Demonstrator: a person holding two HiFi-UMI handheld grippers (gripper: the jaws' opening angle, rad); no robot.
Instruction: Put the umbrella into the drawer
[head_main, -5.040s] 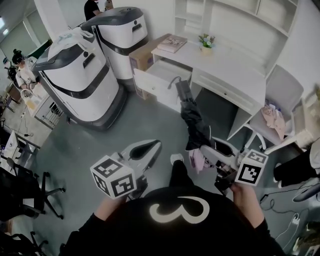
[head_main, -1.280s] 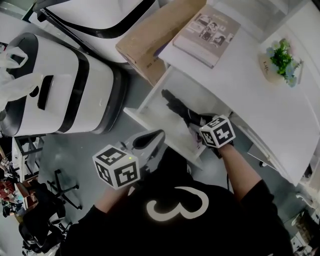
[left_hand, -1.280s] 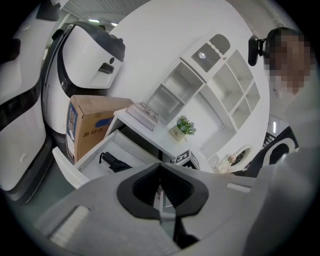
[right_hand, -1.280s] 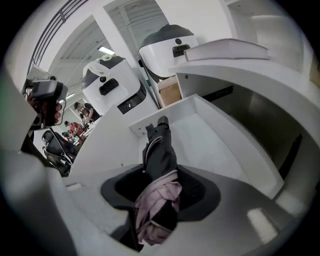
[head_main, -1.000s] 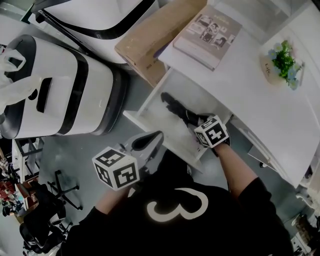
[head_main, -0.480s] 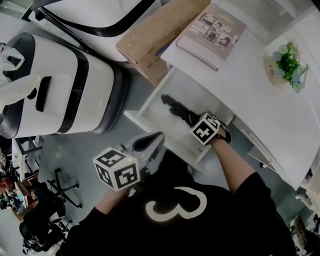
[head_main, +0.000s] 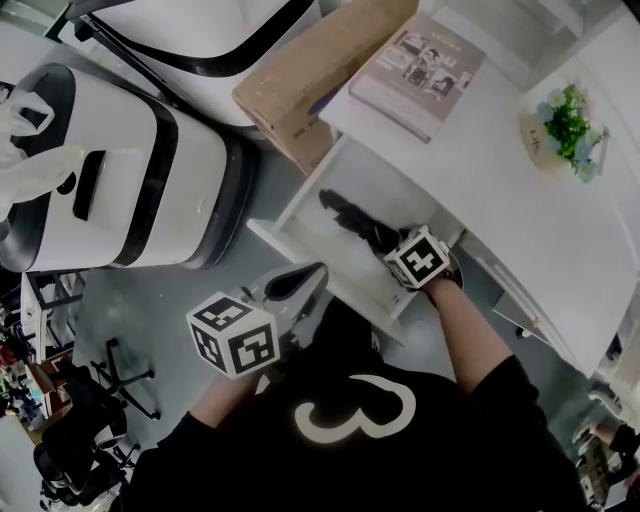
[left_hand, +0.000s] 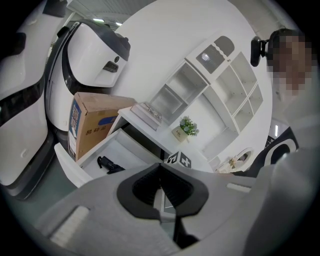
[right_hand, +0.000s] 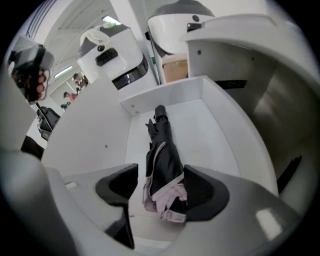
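Inside the open white desk drawer, the folded black umbrella with pale pink trim lay flat along the floor. The right gripper had just been opening. Its jaws stood wide and released, with the umbrella's near end between them. The left gripper hung outside the drawer, jaws together on nothing.

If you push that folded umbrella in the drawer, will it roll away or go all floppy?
Probably floppy outside: the umbrella has loose fabric bunched in folds. It likely won't roll far, since those folds lie unevenly on the drawer floor. Its straight shape suggests a stiff core.
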